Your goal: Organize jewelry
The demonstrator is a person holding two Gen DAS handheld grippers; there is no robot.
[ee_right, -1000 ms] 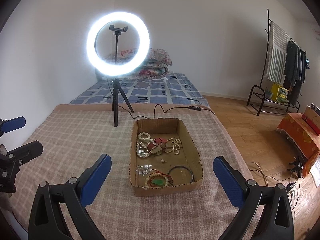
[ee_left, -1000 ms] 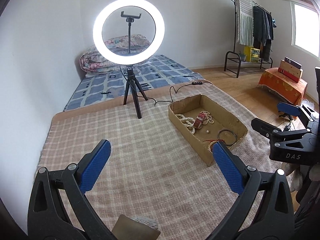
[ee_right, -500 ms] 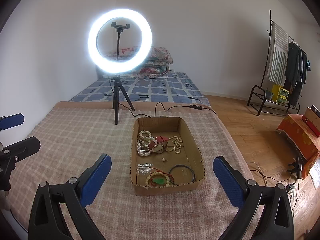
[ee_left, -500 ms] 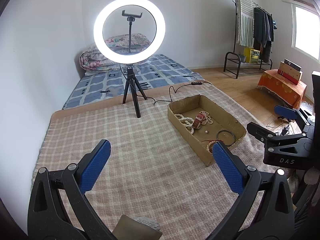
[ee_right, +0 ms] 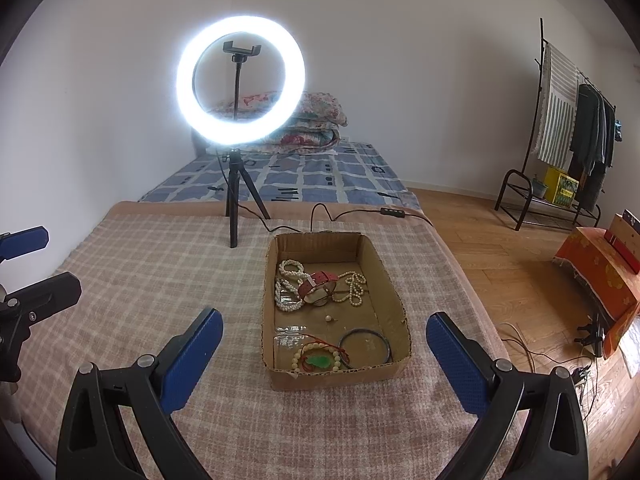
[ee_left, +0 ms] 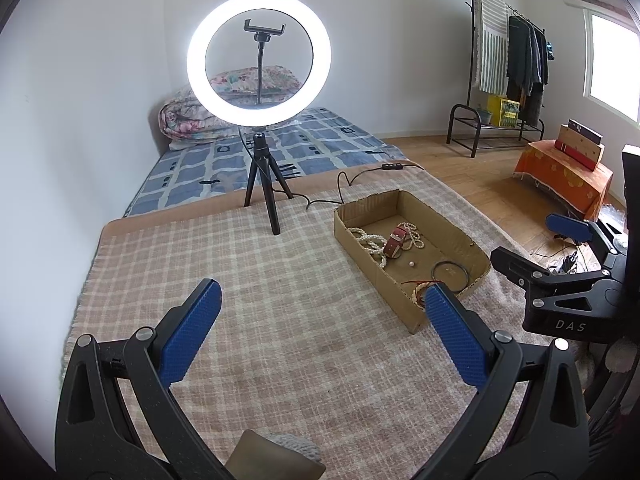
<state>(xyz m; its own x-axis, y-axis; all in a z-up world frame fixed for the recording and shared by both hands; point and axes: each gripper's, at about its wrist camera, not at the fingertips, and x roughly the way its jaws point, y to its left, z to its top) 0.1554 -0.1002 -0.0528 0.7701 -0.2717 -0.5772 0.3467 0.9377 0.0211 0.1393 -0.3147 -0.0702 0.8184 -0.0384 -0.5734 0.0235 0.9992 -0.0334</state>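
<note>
Drawn slightly closer to the cardboard box (ee_right: 394, 300) than a second ago, right gripper (ee_right: 324, 350) above its near short wall, jaws wide, gripping nothing. Left gripper (ee_left: 320, 330) over the checked blanket (ee_left: 256, 280), jaws wide, empty. Box near blanket's right edge, long axis toward ring light (ee_right: 240, 80); pearl necklaces (ee_right: 290, 286), red watch (ee_right: 318, 286), black bangle (ee_right: 366, 344) inside.

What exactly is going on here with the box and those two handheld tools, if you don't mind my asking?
A person holds two tools above a checked blanket, ready to sort jewelry. Both the left tool and right tool are open and hold nothing. The jewelry all lies in the cardboard box: white bead strands, a red-strapped watch, a dark bangle and a bracelet with a green pendant. Nothing has been picked up yet.
</note>
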